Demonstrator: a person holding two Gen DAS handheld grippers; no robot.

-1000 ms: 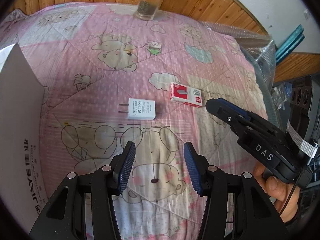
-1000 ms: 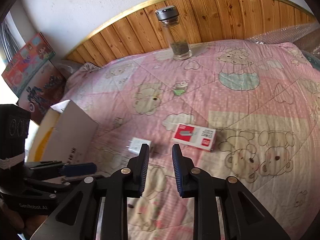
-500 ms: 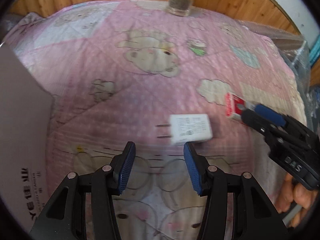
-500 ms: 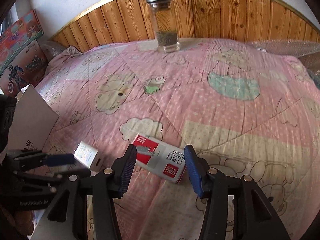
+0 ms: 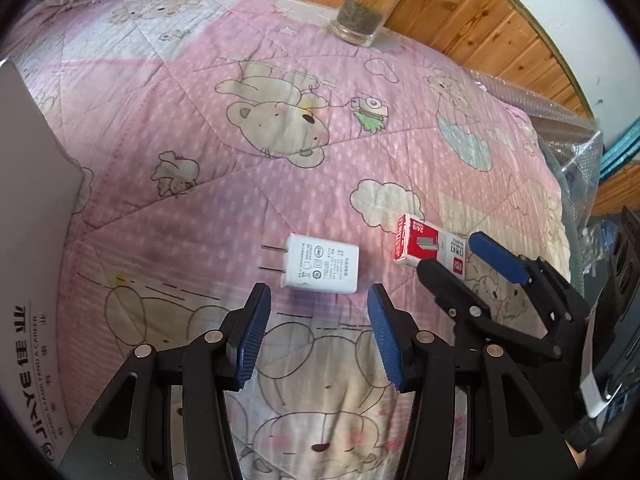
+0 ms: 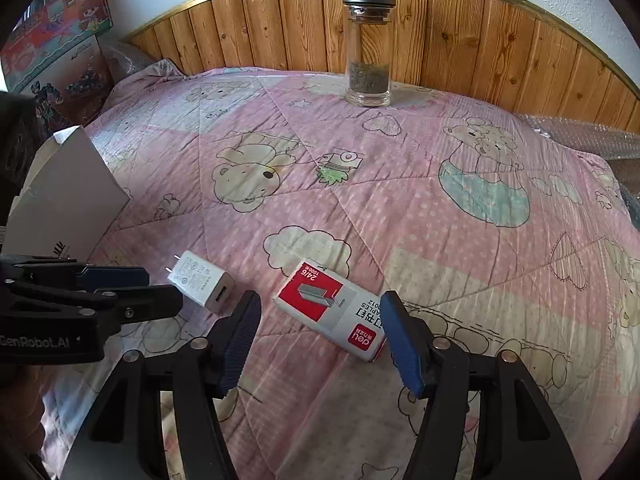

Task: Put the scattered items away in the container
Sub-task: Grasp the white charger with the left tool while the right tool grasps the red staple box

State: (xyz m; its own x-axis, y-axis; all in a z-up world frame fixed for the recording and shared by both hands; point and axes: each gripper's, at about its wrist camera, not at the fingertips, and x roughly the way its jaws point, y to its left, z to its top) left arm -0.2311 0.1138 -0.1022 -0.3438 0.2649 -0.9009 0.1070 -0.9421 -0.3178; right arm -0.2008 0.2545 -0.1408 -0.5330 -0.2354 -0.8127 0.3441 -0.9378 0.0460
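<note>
Step in hand: approach for two pickups. The left gripper (image 5: 316, 332), jaws wide and empty, hovers just near of the white USB charger (image 5: 320, 269); the right gripper (image 6: 320, 342), jaws opening, straddles the staples box (image 6: 334, 308) without pressing it. Next: lower each, close, carry left to the white cardboard box (image 6: 68, 196). Quilt (image 6: 400, 184) open all round; glass bottle (image 6: 367, 44) far off.

1. The quilted pink bedspread (image 6: 400, 200) carries white dots and cartoon bears, clouds and hearts.
2. The small white plug-in charger block (image 5: 322, 269) has grey print.
3. The red-and-white cardboard staple box (image 6: 334, 312) shows a grey staple picture.
4. The black-framed right gripper (image 6: 320, 336) and left gripper (image 5: 316, 328) have blue ribbed pads.
</note>
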